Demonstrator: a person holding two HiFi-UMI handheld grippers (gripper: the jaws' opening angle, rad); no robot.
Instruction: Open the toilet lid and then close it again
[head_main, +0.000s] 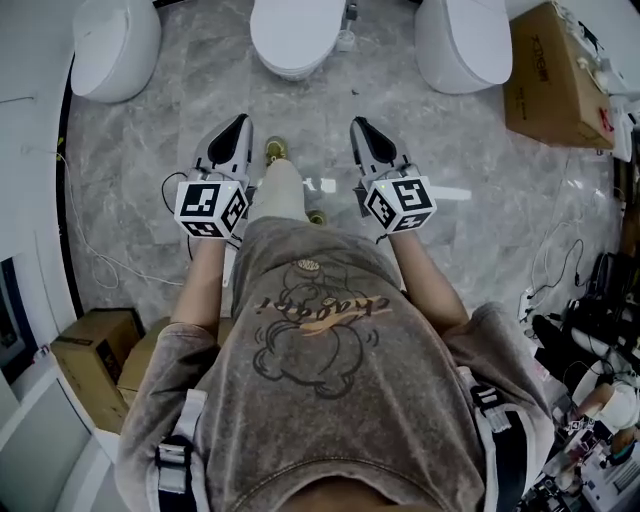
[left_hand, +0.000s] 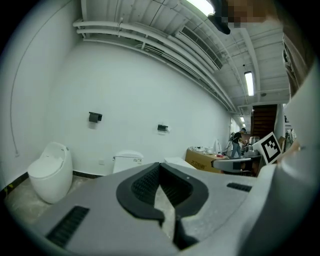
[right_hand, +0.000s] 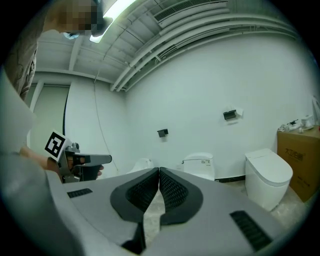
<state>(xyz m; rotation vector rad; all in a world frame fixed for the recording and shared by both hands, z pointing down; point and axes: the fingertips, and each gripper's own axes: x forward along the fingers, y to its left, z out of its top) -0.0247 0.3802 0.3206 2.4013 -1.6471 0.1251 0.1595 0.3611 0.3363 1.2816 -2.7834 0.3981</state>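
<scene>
Three white toilets stand along the far wall. The middle toilet (head_main: 297, 35) is straight ahead, its lid down; it also shows as the middle toilet (left_hand: 127, 161) and the middle toilet (right_hand: 199, 165). My left gripper (head_main: 240, 121) and right gripper (head_main: 358, 124) are held side by side over the floor, well short of it, pointing towards it. Left gripper (left_hand: 160, 165) has its jaws shut with nothing between them. Right gripper (right_hand: 159, 170) is likewise shut and empty.
An egg-shaped toilet (head_main: 115, 45) stands at far left, a third toilet (head_main: 463, 40) at far right. A cardboard box (head_main: 555, 80) sits beyond it, more boxes (head_main: 95, 350) at near left. Cables (head_main: 565, 270) trail over the grey marble floor (head_main: 500, 190).
</scene>
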